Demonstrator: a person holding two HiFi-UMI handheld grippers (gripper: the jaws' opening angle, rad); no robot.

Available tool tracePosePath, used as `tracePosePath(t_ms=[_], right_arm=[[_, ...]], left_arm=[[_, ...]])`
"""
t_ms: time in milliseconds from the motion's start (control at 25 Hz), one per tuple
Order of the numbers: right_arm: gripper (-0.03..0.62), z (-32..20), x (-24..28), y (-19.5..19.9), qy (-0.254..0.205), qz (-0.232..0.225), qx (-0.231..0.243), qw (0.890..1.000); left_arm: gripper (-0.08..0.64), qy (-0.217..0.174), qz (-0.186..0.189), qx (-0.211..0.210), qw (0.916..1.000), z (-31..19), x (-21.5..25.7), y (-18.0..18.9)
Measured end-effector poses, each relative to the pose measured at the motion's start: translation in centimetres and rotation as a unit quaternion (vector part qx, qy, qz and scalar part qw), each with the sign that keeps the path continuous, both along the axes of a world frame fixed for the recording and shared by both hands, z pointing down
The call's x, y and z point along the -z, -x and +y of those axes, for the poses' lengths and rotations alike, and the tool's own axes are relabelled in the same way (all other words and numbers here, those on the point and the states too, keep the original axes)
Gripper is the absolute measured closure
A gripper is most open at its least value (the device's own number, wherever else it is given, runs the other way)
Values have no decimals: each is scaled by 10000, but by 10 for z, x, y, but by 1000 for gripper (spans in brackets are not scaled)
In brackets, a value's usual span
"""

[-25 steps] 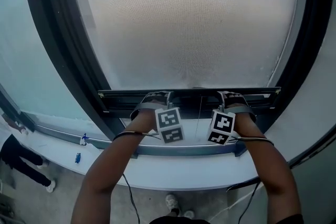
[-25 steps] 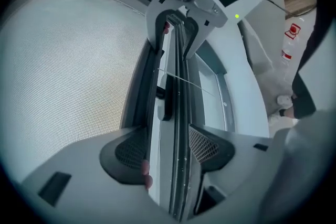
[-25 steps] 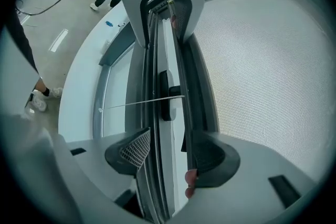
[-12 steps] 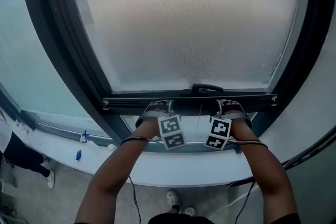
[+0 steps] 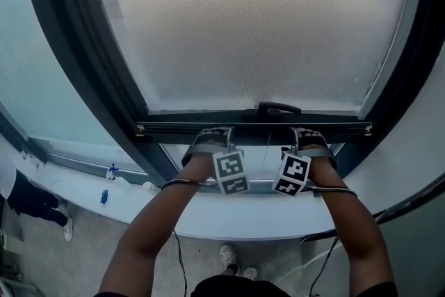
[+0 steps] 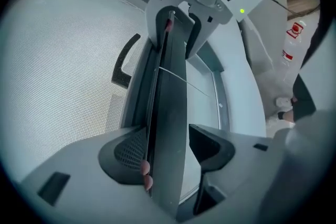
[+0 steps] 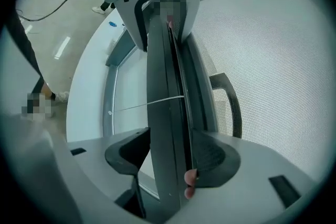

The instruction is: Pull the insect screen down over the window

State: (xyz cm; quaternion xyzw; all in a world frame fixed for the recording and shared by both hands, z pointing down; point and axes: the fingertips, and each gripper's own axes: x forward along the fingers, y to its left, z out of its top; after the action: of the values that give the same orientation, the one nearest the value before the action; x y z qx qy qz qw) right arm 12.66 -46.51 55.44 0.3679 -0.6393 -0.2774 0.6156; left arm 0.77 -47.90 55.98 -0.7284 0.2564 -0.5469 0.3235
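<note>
While the insect screen (image 5: 257,24) fills most of the window frame (image 5: 69,45), its bottom bar (image 5: 174,127) sits just above the sill (image 5: 229,222). My left claw (image 6: 167,152) and right claw (image 7: 170,157) are each clamped on that bar.

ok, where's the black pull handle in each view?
Head view: pull handle at centre, just above the bottom bar.
Left gripper view: handle upper left, left of the bar.
Right gripper view: handle mid-right, right of the bar.
Shared landmark: the bottom bar.
</note>
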Motion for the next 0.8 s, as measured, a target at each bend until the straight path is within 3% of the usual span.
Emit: tracePosePath(t_ms=[160, 800], right_arm=[[357, 1, 2, 1, 105, -8, 6, 9999], [357, -6, 5, -2, 244, 194, 63, 9995]], left_arm=[[318, 185, 44, 50, 9998, 1, 1, 0], [318, 148, -12, 61, 9999, -7, 4, -1]])
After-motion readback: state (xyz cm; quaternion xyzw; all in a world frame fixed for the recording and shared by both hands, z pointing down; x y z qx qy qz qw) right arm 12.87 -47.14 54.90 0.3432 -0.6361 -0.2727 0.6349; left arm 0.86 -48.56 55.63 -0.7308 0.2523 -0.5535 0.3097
